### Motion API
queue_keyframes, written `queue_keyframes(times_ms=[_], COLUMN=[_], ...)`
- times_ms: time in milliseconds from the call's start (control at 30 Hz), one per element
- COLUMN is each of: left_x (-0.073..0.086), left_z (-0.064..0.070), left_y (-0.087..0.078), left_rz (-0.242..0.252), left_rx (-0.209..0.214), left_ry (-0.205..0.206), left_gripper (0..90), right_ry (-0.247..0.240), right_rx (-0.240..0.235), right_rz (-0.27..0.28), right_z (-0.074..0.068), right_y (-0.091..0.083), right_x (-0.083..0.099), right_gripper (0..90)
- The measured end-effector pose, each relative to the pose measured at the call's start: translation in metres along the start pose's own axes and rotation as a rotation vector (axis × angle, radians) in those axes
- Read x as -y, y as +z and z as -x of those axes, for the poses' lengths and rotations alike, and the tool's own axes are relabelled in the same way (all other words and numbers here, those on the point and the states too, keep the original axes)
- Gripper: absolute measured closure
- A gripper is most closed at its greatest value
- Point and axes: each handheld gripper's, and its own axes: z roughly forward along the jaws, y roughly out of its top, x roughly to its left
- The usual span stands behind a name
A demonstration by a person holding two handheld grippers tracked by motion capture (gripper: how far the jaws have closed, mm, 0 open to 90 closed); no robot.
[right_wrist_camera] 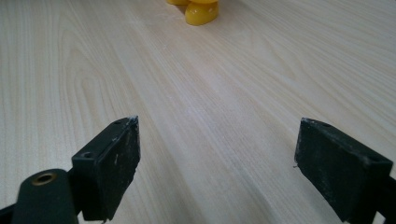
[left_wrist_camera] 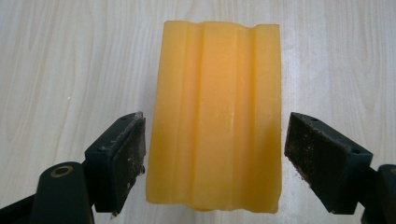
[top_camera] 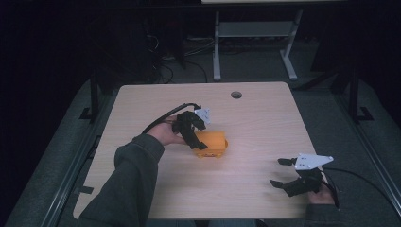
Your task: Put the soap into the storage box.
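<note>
1. One table (top_camera: pixel 265 123), light wood, with one round hole (top_camera: pixel 236 94) near the far edge.
2. One left gripper (top_camera: pixel 201 142), left of centre, tilted down over the block; jaws spread, one on each side of the block, a slim gap on either side in the left gripper view (left_wrist_camera: pixel 212 154), pinching nothing.
3. One orange block (top_camera: pixel 213 144) lying on the table just left of centre; three raised ridges along its top in the left gripper view (left_wrist_camera: pixel 219 116).
4. One right gripper (top_camera: pixel 281 172), near the front right corner, well apart from the block; jaws spread wide over bare wood (right_wrist_camera: pixel 217 158), holding nothing.
5. Two hands, one per gripper; one grey sleeve (top_camera: pixel 127 184) at lower left.
</note>
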Motion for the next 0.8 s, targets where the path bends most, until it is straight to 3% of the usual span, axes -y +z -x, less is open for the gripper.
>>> queue_keyframes(times_ms=[800], left_x=[0.015], left_z=[0.011], left_y=[-0.026], left_rz=[0.036], left_rx=[-0.032], left_ry=[-0.036], left_gripper=[22.9], right_ry=[0.005], right_rx=[0.005], right_rz=[-0.008], right_z=[0.000], right_y=[0.003], right_x=[0.000], right_gripper=[13.5])
